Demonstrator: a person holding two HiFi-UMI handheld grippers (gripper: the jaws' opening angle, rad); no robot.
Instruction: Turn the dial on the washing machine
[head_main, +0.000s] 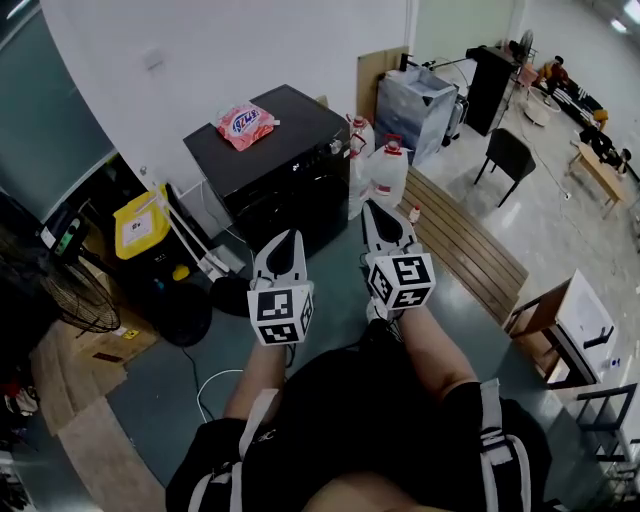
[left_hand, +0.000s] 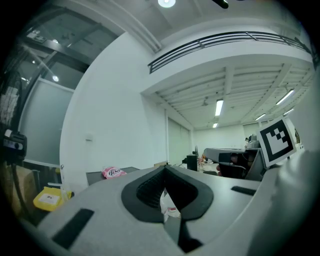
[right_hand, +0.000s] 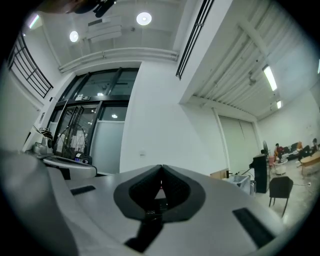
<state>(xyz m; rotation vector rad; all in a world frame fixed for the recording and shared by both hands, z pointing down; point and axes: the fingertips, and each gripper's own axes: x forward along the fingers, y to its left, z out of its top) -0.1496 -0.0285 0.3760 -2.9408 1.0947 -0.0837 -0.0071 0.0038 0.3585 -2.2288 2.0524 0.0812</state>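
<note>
Approach step: left gripper and right gripper, jaws shut, empty, short of washing machine. Next: open at dial

My left gripper and right gripper are smooth matt grey plastic; the washing machine looks matt black.
</note>
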